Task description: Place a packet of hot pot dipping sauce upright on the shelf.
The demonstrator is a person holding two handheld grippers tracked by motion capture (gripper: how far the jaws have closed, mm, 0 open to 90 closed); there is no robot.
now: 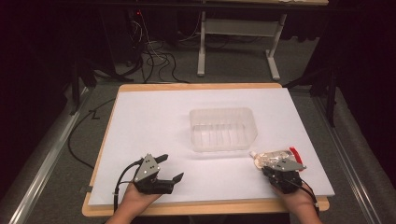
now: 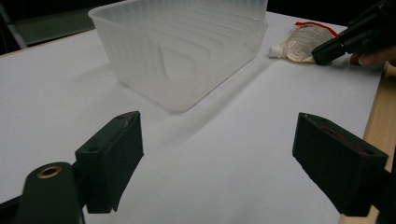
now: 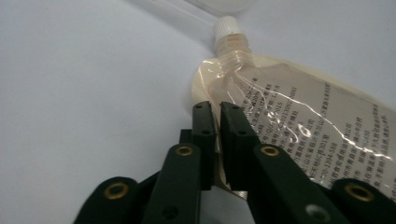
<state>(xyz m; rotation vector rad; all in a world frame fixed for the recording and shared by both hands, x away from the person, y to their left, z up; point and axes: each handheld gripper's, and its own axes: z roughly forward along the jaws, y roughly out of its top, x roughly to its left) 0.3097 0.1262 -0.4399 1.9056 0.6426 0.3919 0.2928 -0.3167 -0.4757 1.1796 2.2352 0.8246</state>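
1 soft spouted pouch (image 3: 299, 126) lies flat on the white table (image 1: 154, 121), near its front right edge and just beside the near right corner of the clear plastic tub (image 1: 223, 129). Its white cap (image 3: 225, 25) points toward the tub, and a red strip shows at its far end in the high view.

The right tongs (image 3: 215, 119) are clenched on the pouch, pinching its thin side edge a little below the spout (the 2 jaws stand almost touching, with film between them). The pouch looks partly filled with a pale liquid, so it should be light to moderate in weight but floppy: lifted by this edge it will likely sag and swing, and the glossy film may slip. A hold nearer the stiff neck under the cap would probably control it better; squeezing the belly risks pushing the contents about.

The left tongs (image 1: 169, 167) rest low at the front left of the table, released and wide apart, holding nothing and aimed toward the tub, which is empty and ribbed along its floor.
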